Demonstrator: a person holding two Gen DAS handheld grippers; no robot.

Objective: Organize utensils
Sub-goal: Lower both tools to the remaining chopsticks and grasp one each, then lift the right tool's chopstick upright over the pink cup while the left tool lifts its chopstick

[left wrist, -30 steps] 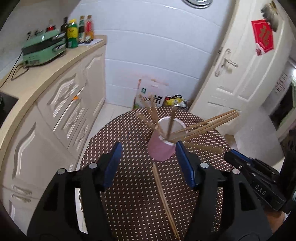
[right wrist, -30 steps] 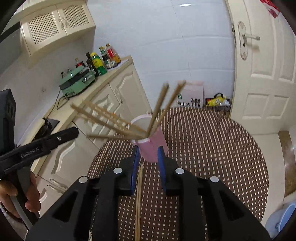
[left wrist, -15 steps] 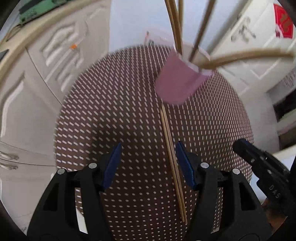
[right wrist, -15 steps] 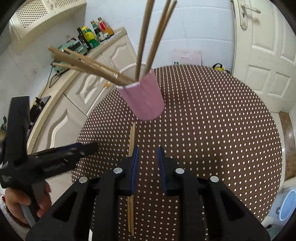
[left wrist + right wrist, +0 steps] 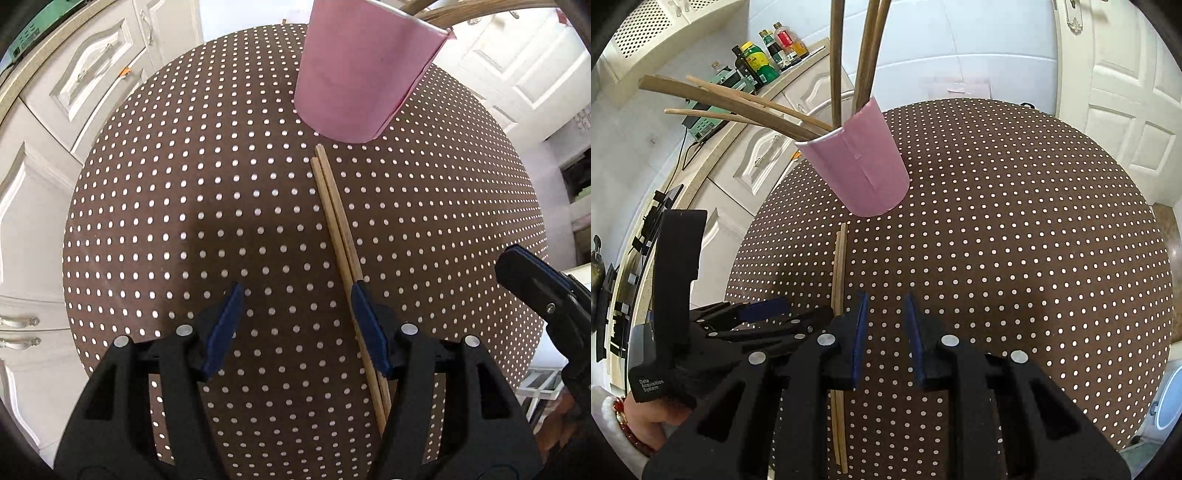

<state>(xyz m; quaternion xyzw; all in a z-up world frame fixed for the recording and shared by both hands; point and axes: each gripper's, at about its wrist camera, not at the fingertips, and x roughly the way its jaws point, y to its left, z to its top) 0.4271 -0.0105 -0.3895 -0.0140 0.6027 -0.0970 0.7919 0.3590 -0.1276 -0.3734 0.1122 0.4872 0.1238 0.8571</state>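
I see round table (image 5: 155,206) with brown dotted cloth. Pink cup (image 5: 862,162) upright on it, several chopsticks (image 5: 738,107) standing inside, fanned out. Loose chopstick pair (image 5: 338,229) flat on cloth, side by side, far ends just short of cup base. My left gripper (image 5: 297,295) over table, jaws spread wide, nothing between; right finger over pair. My right gripper (image 5: 884,306) jaws narrowly parted, empty, pair just beside left finger.
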